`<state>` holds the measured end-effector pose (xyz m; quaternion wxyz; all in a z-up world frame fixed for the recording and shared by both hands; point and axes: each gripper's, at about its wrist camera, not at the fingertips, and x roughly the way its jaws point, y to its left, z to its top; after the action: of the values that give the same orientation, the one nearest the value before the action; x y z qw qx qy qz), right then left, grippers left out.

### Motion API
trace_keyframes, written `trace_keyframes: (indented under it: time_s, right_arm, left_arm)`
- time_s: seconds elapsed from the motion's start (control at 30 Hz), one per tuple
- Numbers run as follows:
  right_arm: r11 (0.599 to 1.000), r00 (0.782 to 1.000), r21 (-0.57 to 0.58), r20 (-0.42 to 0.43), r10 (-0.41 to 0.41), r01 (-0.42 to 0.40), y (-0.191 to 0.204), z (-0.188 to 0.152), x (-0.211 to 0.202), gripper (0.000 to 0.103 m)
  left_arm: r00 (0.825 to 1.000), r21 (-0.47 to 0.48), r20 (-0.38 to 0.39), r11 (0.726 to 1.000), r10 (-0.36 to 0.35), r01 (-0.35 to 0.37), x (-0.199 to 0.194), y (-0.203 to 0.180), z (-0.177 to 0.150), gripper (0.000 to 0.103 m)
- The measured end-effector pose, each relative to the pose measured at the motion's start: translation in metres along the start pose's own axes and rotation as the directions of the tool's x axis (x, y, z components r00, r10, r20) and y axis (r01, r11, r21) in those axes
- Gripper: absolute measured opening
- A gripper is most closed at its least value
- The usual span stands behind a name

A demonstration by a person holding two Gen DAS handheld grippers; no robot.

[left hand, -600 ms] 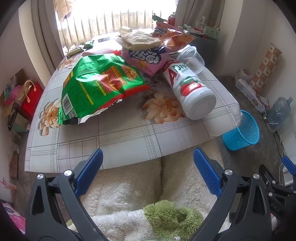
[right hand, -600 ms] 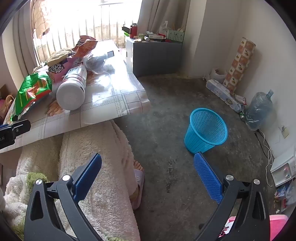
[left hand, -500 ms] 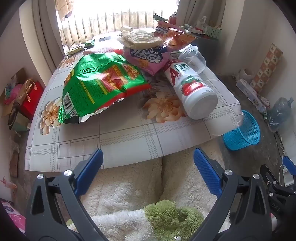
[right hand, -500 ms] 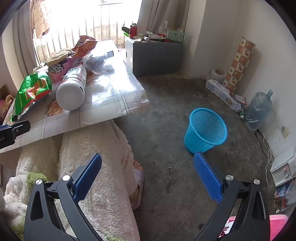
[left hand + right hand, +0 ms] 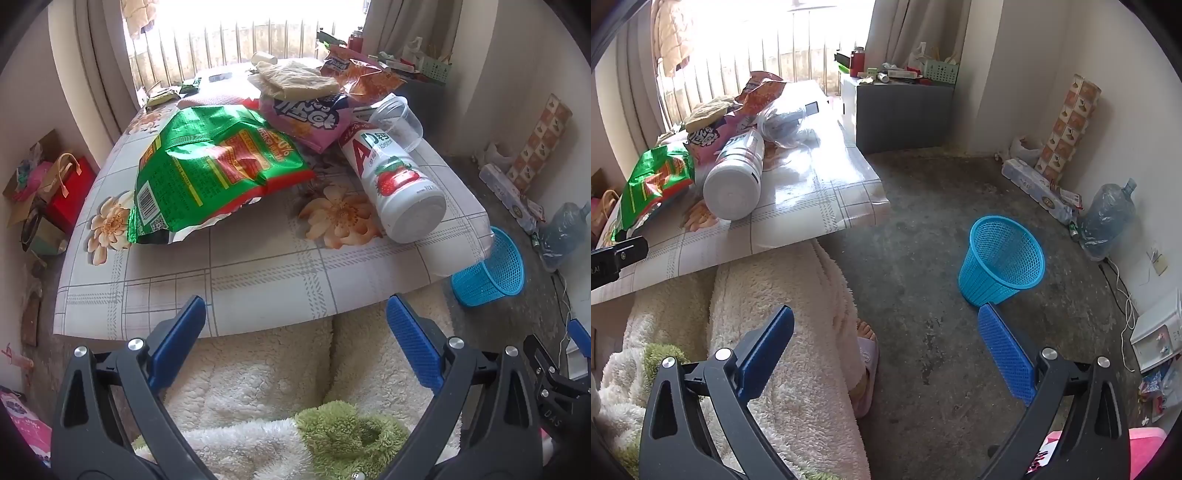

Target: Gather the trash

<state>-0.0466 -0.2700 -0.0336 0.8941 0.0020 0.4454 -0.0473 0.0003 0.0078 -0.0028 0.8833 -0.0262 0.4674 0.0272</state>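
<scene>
Trash lies heaped on a table (image 5: 258,280) with a flowered cloth: a green snack bag (image 5: 214,166), a pink snack bag (image 5: 306,118), an orange bag (image 5: 365,77), a clear plastic cup (image 5: 399,120) and a white bottle (image 5: 399,184) lying on its side. My left gripper (image 5: 295,325) is open and empty, just short of the table's near edge. My right gripper (image 5: 886,339) is open and empty above the floor, left of a blue mesh waste basket (image 5: 1004,258). The bottle (image 5: 735,177) and green bag (image 5: 650,181) also show in the right wrist view.
The person's legs in a cream fleece robe (image 5: 258,376) are below both grippers, with a slippered foot (image 5: 866,354) on the concrete floor. A grey cabinet (image 5: 901,114), a big water jug (image 5: 1108,218) and boxes stand along the walls. Bags (image 5: 55,184) sit left of the table.
The left gripper has edged slightly forward toward the table. The right gripper has hardly moved. Both stay open.
</scene>
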Motion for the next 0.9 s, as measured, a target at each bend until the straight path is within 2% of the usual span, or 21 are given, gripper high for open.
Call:
trace_keyframes:
  time_s: [0.9]
  right_arm:
    - [1.000,1.000,0.008,0.004,-0.005,0.005,-0.0060,0.0027,-0.0015,0.097]
  left_arm:
    - [1.000,-0.002,-0.003,1.000,0.003,-0.003,-0.0003,-0.0003,0.0030,0.094]
